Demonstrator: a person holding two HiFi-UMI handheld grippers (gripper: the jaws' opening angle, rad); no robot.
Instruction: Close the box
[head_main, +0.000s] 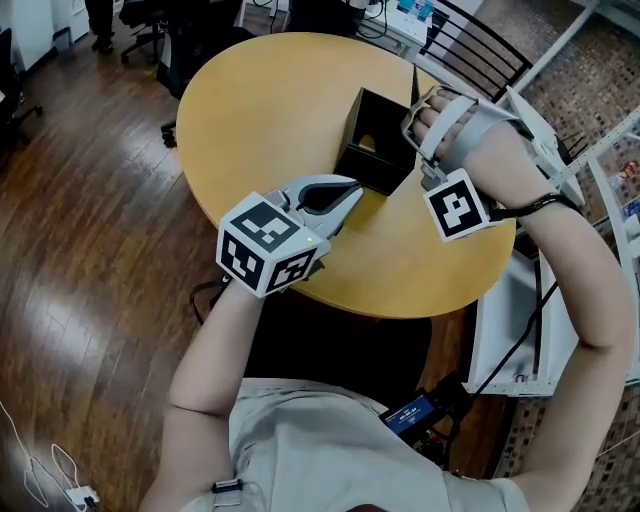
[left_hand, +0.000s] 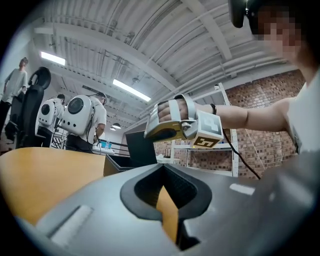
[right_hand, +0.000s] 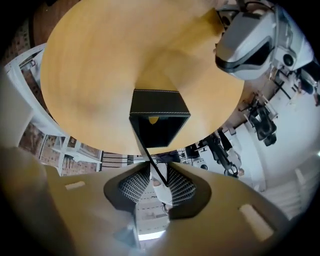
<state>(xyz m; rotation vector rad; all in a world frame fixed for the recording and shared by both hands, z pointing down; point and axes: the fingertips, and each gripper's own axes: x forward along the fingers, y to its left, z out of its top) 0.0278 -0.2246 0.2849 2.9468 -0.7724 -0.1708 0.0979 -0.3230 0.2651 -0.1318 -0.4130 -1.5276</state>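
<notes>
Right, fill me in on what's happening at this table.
A person is working two handheld tools on a black box standing open on the round table. The right tool has the thin edge of the raised lid between its jaws, which look parted rather than clamped. The left tool, shut and empty, sits by the box's near corner.

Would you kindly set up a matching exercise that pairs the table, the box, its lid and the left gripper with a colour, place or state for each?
Things:
1. table
2. box
3. lid
4. left gripper

Descriptions:
A. raised, between the parted jaws of the right gripper
B. jaws together, nothing in them
C. tan and round
D. open at the top, standing on the table

Pairs: 1-C, 2-D, 3-A, 4-B
</notes>
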